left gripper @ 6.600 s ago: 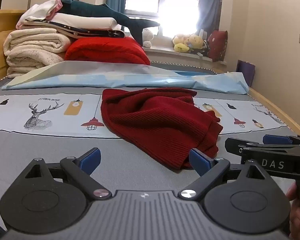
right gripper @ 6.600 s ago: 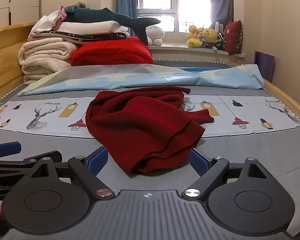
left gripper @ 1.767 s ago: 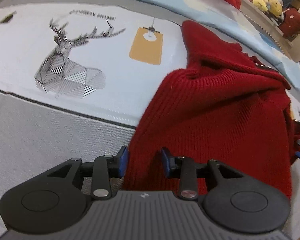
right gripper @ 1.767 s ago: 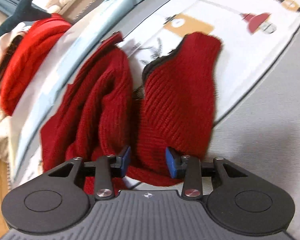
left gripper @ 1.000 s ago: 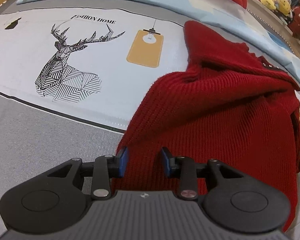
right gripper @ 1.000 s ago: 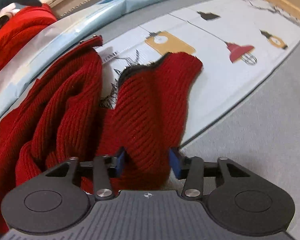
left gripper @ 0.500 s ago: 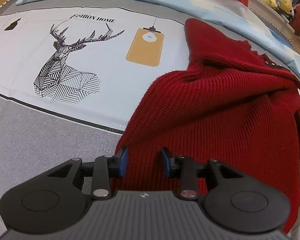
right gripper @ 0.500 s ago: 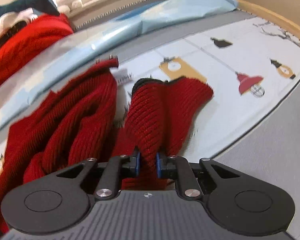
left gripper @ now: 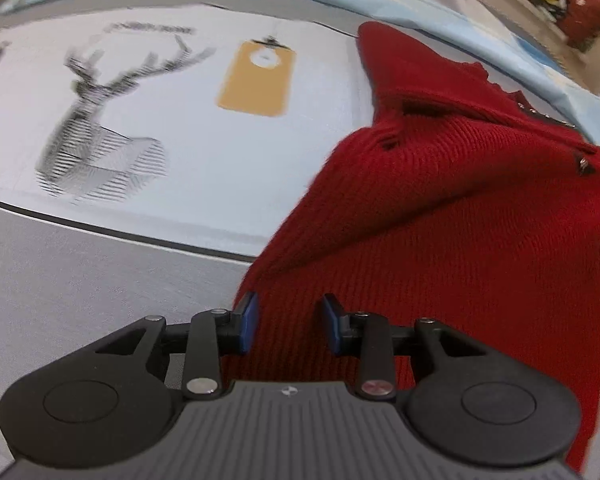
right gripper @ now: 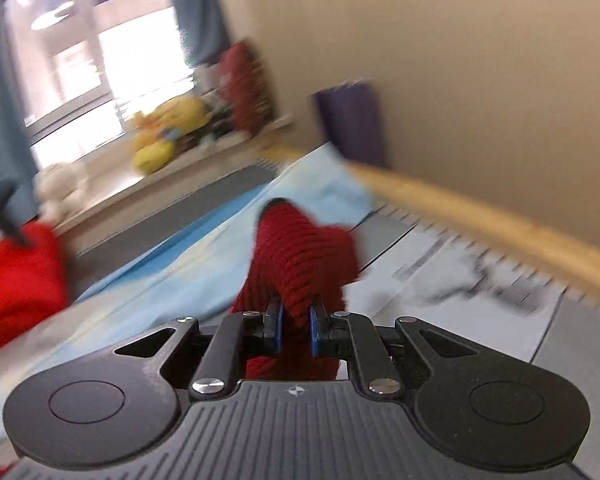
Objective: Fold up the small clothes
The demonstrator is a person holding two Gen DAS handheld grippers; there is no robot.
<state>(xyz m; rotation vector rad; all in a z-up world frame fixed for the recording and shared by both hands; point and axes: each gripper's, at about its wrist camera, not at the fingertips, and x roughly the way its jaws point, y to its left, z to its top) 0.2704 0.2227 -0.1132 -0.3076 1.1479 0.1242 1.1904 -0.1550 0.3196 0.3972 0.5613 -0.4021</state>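
1. On the bed sheet (left gripper: pixel 188 152), the red knit sweater (left gripper: pixel 460 216) lies bunched.
2. My left gripper (left gripper: pixel 288 320) has its jaws partly apart around the hem; whether the pads press it I cannot tell.
3. My right gripper (right gripper: pixel 295 328), jaws just closing, pinches a sweater fold, raised off the bed.

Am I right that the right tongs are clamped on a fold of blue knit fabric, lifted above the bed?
Not quite: the fabric is red, not blue. The right wrist view shows the right tongs clamped on a fold of the red knit garment, lifted above the bed.
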